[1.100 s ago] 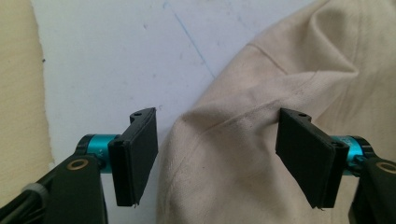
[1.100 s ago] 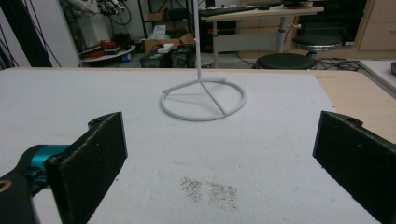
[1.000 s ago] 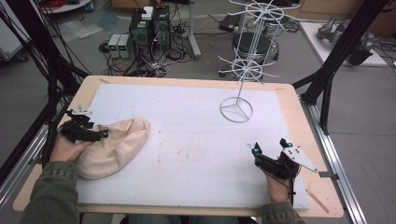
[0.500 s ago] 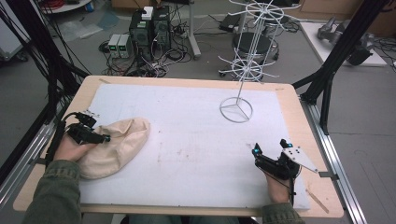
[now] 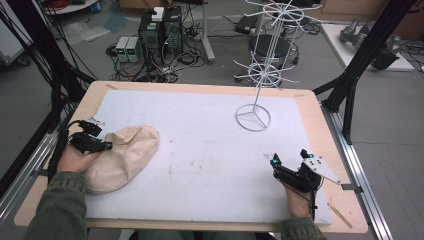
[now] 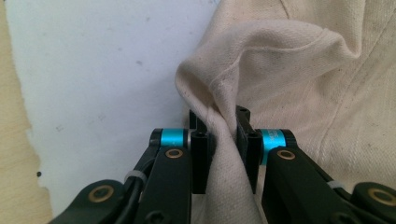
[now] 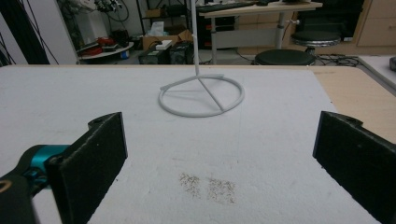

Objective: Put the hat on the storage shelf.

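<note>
- High view: the left gripper (image 5: 100,146) sits at the near-left edge of the cream cloth hat (image 5: 122,157), which lies on the left side of the white mat (image 5: 200,145).
- Compared with a second ago, the hand has drawn back slightly and the hat's edge has bunched toward it.
- Left gripper view: jaws closed tight on a raised fold of the hat; likely ready to lift.
- Right gripper (image 7: 219,158) rests wide open and empty, facing the wire rack (image 5: 260,75).
</note>
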